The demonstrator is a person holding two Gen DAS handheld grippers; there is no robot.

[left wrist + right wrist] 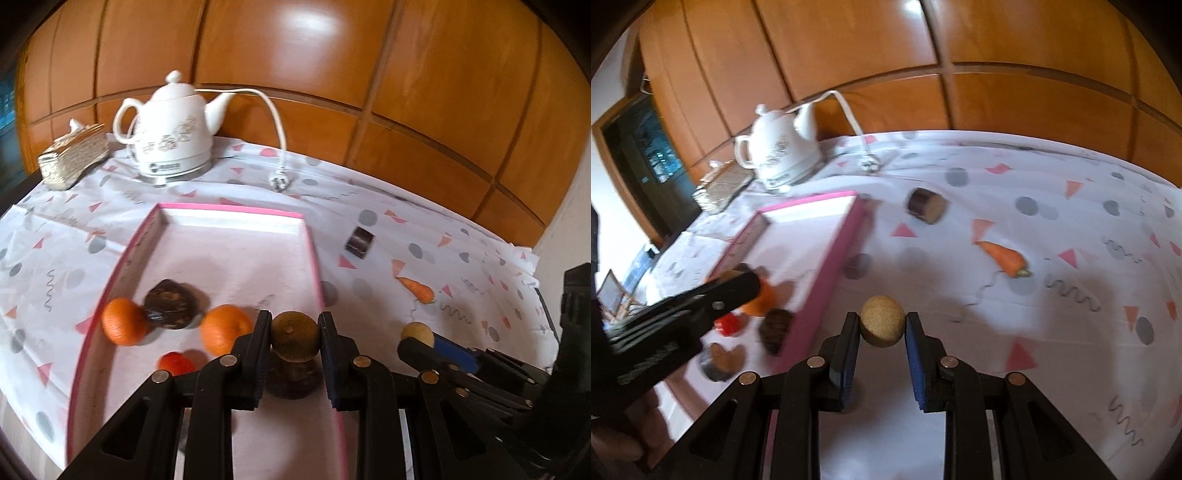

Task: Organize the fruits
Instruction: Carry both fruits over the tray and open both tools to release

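Note:
My left gripper [294,325] is shut on a brown kiwi-like fruit [295,341] and holds it above the near right part of the pink-rimmed tray [312,258]. In the tray lie two oranges [123,321] [225,328], a dark brown fruit [170,304], a small red fruit [176,363] and another dark fruit [291,382] under the kiwi. My right gripper [882,321] is shut on a tan round fruit [882,326], over the cloth just right of the tray's rim [827,273]. The left gripper [746,286] shows blurred over the tray's fruits.
A carrot [1004,256] and a dark cylinder [925,206] lie on the patterned cloth right of the tray. A white kettle [173,129] with its cord and plug [279,181] and a tissue box [72,158] stand at the back by the wooden wall.

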